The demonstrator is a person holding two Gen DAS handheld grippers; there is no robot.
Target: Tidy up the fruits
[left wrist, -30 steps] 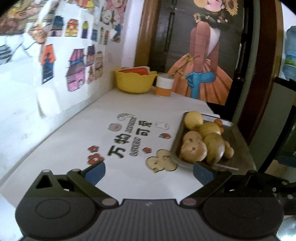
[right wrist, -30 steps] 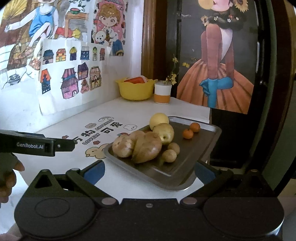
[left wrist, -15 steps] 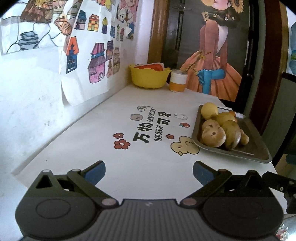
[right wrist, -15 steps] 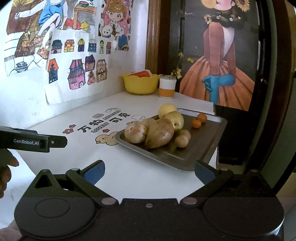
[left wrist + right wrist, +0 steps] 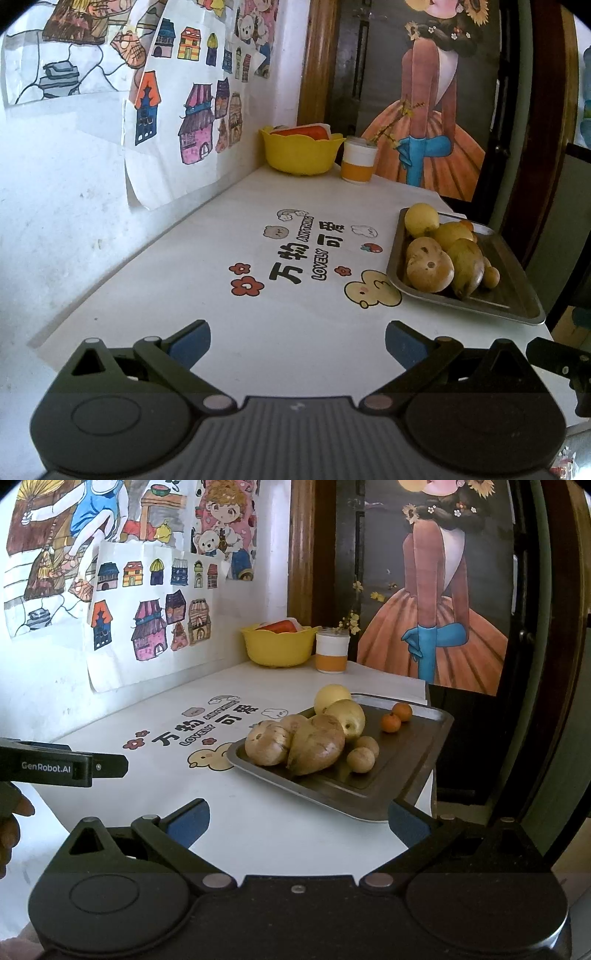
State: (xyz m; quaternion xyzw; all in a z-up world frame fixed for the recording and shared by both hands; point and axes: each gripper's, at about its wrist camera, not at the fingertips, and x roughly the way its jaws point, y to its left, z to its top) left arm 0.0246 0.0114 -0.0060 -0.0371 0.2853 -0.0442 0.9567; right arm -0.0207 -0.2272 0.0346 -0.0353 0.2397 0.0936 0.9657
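both grippers hang above the near edge of the white table, each with its blue-padded jaws spread wide and nothing between them. the left gripper faces the printed cartoon lettering on the tablecloth; the right gripper faces the metal tray, whose near corner sits just beyond its right finger. in the right wrist view the left gripper's black body, marked genrobot.ai, pokes in from the left, with part of the person's hand below it.

the tray lies on the right side of the table, close to the right edge. on it the fruits are bunched at the left end: two large brown pieces pressed together at the near side, a yellow-green pear touching them behind, and a round yellow fruit at the far left corner. two small brown round fruits sit just right of the big brown ones, and two small oranges lie side by side farther back, a little apart from the heap.

at the far end of the table, against the wall, stands a yellow bowl with something orange-red in it, and just right of it a white and orange cup holding a sprig of yellow flowers. children's drawings hang on the left wall.
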